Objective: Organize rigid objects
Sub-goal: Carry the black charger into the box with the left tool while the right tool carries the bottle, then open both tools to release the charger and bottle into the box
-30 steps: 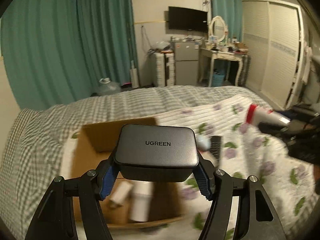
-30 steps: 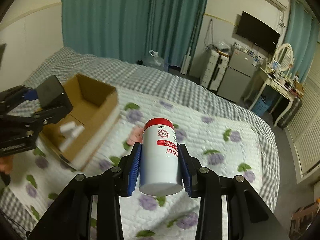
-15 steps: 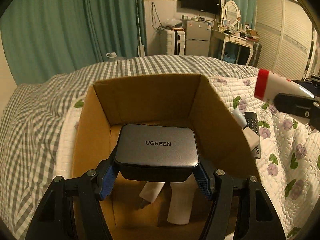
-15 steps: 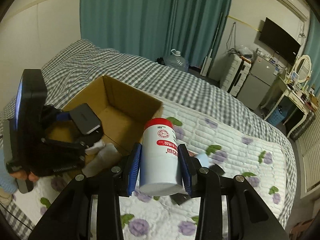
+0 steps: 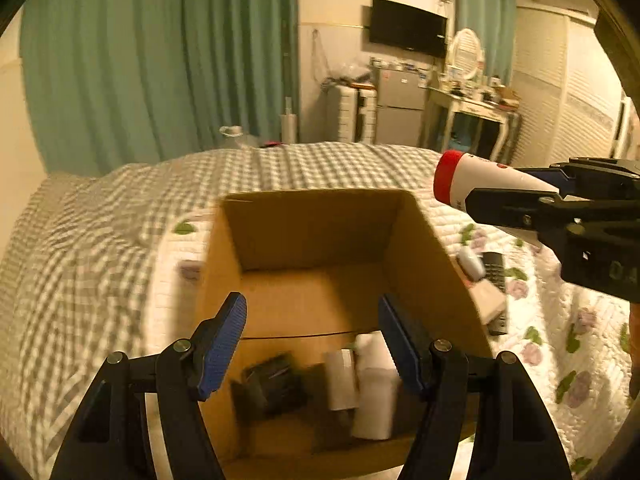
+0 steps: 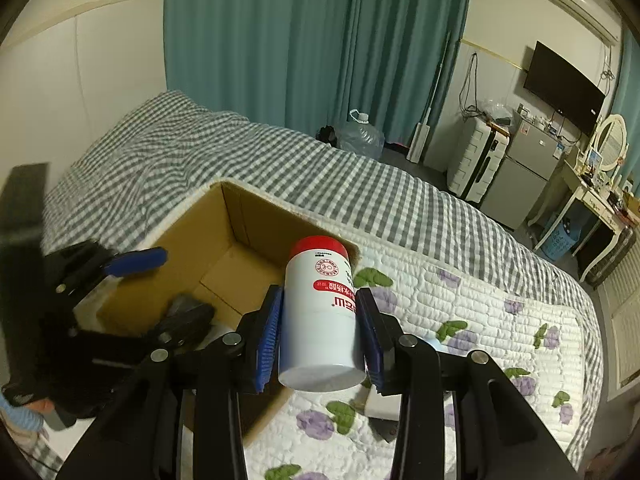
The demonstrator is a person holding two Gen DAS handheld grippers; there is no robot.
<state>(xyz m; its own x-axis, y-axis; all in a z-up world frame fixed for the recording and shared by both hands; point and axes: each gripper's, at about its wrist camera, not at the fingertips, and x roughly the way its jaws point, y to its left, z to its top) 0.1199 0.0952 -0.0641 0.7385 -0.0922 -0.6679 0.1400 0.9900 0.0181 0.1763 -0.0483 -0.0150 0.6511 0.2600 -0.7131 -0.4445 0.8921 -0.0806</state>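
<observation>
An open cardboard box (image 5: 320, 224) sits on the bed. My left gripper (image 5: 310, 304) hangs over its near end; its jaws are opening and nothing is between them. A dark grey charger (image 5: 272, 384) lies blurred on the box floor below, next to two white bottles (image 5: 374, 384). From the right wrist, the charger (image 6: 186, 312) shows inside the box (image 6: 256, 220), below one of the left gripper's blue fingers (image 6: 136, 260). My right gripper (image 6: 320, 300) is shut on a white bottle with a red cap (image 6: 318, 320), held over the box's right edge. That bottle (image 5: 472, 184) also shows at the left wrist's right side.
A black remote (image 5: 494, 268), a small white object (image 5: 470, 268) and a pale flat box (image 5: 488, 300) lie on the floral quilt (image 6: 480, 280) right of the box. A grey checked cover (image 5: 100, 240) spreads to the left and behind.
The charger has left the left jaws and now lies in the box, and those jaws stand wider. The right gripper has carried the red-capped bottle closer, to the box's edge.
</observation>
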